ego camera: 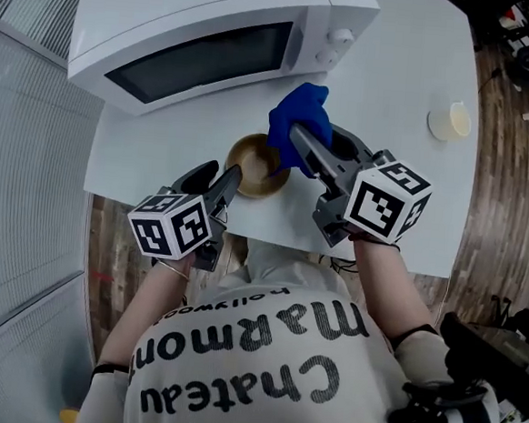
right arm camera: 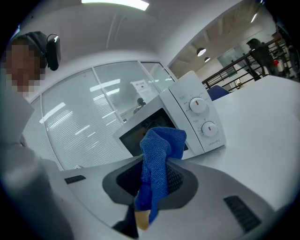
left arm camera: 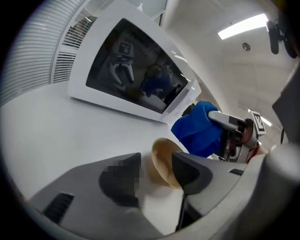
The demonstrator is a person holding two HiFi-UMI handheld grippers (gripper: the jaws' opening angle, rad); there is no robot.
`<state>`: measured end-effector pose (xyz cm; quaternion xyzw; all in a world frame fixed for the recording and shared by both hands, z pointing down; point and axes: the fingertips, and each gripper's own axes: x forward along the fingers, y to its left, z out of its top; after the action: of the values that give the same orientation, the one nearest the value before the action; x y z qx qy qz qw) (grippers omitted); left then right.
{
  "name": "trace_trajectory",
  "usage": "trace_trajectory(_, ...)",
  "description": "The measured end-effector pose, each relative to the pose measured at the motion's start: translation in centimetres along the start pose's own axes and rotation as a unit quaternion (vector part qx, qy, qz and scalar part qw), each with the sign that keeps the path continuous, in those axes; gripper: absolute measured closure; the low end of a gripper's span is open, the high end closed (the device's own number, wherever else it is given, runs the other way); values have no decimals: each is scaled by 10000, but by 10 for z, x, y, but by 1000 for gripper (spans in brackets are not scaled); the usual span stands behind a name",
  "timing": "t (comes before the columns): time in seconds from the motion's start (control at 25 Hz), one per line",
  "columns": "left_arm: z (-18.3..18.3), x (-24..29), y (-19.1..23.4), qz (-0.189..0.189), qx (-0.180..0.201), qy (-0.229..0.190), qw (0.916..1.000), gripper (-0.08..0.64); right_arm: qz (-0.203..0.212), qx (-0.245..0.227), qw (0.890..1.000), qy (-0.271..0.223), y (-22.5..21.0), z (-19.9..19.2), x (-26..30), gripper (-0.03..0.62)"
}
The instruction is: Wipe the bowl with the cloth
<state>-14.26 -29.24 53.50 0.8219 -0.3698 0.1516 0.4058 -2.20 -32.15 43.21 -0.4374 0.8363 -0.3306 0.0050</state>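
Two hand-held grippers met over a wooden bowl (ego camera: 254, 167) at the middle of the head view. The bowl sat on a white counter (ego camera: 414, 54) below a microwave (ego camera: 197, 27), close to the counter's lower edge.

The right gripper (ego camera: 299, 138) came in from the lower right, its fingers pinching a blue cloth (ego camera: 301, 113). The cloth bunched up just above the bowl's upper right rim; whether it touched the wood could not be told. The left gripper (ego camera: 223, 183) reached in from the lower left with its fingers spread. The bowl's near rim lay in the gap between them, and they did not appear to press on it.

Several things looked likely to go wrong from here:
- **Bowl sliding or tipping:** Nothing clamped the bowl, so a push from the cloth would probably slide it across the smooth counter toward the microwave, or tip it.
- **Poor grip on the rim:** If the left fingers closed off-centre on the thin curved rim, the bowl could squirt out or flip toward the counter's edge.
- **Cloth pulling free:** The cloth seemed caught by only a narrow fold, so hard rubbing might drag it out of the fingers.
- **Scraping:** If the bunch shifted, the bare fingers could scrape the bowl.
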Motion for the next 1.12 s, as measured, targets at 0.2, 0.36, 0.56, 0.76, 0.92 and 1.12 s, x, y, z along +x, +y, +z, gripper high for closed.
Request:
trace_trajectory(0.2,-5,21,2,37,36,260,9996,373,243,-312,9990,209,7,-2,15,531)
trace_trajectory(0.36,-5,29,6,239,209,275,9991,505,577,-479,9959,501,18,-23,25,531)
trace_trajectory(0.56,-5,37,7,330,305,314,9985,543,819,-632,9904,917,30,-56,32,531)
trace_trajectory(0.76,13,24,-4,365,618,-132,9973,548,987,-627,9863,1164,40,-71,29,531)
trace_trajectory(0.92,47,1,-27,453,1643,-864,9816,545,1199,-925,9801,1282,55,-70,27,531)
trace_trajectory(1.12,51,-18,-41,588,2390,-919,9649,545,1253,-1068,9780,1279,70,-70,25,531)
